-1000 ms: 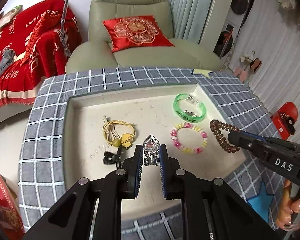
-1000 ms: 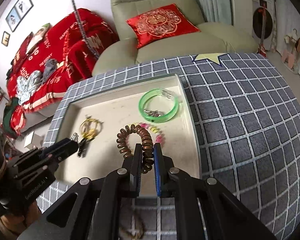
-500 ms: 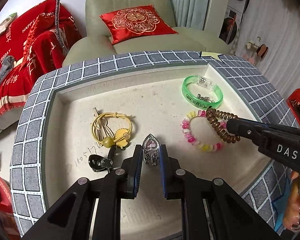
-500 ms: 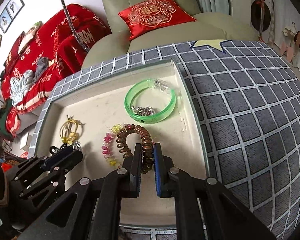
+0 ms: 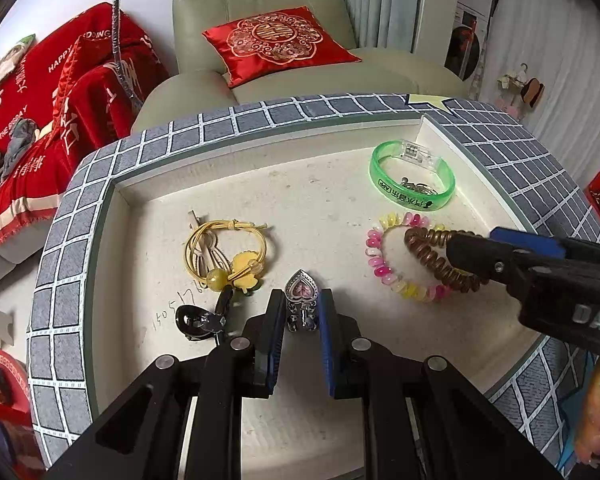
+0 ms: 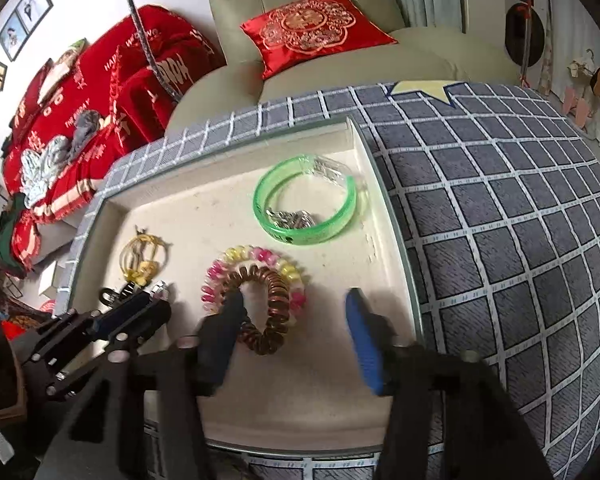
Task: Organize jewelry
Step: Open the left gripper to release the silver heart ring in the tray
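My left gripper [image 5: 299, 314] is shut on a silver heart pendant [image 5: 301, 294] with a pink stone, low over the white tray [image 5: 260, 148]. My right gripper [image 6: 294, 310] is open over the tray's right part. The brown coil hair tie [image 6: 274, 308] lies between its fingers, on top of the pink and yellow bead bracelet [image 6: 220, 280]. In the left wrist view the coil tie [image 5: 436, 260] overlaps the bead bracelet [image 5: 380, 264] at the right gripper's tip.
A green bangle [image 5: 412, 182] lies at the tray's back right. A yellow cord hair tie [image 5: 224, 250] and a black clip [image 5: 198, 320] lie at the left. The tray sits on a grey checked cloth [image 6: 500, 220]. A sofa with a red cushion [image 5: 278, 42] stands behind.
My right gripper has opened and let go of the brown coil tie, which now rests on the bead bracelet. Both grippers have moved lower over the tray. The left stays shut on the pendant.
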Demonstrator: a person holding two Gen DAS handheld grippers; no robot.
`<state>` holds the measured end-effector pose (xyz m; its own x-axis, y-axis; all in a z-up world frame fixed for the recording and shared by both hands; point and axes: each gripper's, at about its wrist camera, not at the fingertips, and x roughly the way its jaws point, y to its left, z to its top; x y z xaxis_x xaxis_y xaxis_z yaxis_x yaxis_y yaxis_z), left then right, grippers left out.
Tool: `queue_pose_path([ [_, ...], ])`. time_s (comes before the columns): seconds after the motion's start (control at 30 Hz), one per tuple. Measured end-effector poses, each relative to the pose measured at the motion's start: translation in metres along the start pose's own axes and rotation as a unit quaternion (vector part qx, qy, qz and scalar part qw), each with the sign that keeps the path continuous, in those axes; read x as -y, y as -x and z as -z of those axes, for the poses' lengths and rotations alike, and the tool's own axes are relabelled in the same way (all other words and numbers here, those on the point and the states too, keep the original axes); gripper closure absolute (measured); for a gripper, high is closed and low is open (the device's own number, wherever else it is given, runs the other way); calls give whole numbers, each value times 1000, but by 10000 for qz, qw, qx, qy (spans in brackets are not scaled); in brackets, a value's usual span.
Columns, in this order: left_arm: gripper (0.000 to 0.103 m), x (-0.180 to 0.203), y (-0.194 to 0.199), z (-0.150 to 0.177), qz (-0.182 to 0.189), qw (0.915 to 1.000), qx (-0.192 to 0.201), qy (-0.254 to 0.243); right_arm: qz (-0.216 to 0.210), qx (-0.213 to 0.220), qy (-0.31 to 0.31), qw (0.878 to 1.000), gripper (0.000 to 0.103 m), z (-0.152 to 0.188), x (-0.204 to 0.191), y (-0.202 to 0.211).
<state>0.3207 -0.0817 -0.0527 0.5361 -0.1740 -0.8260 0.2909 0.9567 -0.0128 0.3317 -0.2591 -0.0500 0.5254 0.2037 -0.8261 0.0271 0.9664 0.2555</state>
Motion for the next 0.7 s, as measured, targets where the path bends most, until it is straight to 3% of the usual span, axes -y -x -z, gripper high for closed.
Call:
queue_pose_path([
  [0.5, 70, -5, 6, -4, 135, 9997, 107, 172, -255, 596, -325, 9974, 43, 11, 5, 66],
  [0.7, 70, -8, 14, -8, 151, 9994, 202, 217, -267, 614, -385, 9970, 43, 23, 12, 84],
])
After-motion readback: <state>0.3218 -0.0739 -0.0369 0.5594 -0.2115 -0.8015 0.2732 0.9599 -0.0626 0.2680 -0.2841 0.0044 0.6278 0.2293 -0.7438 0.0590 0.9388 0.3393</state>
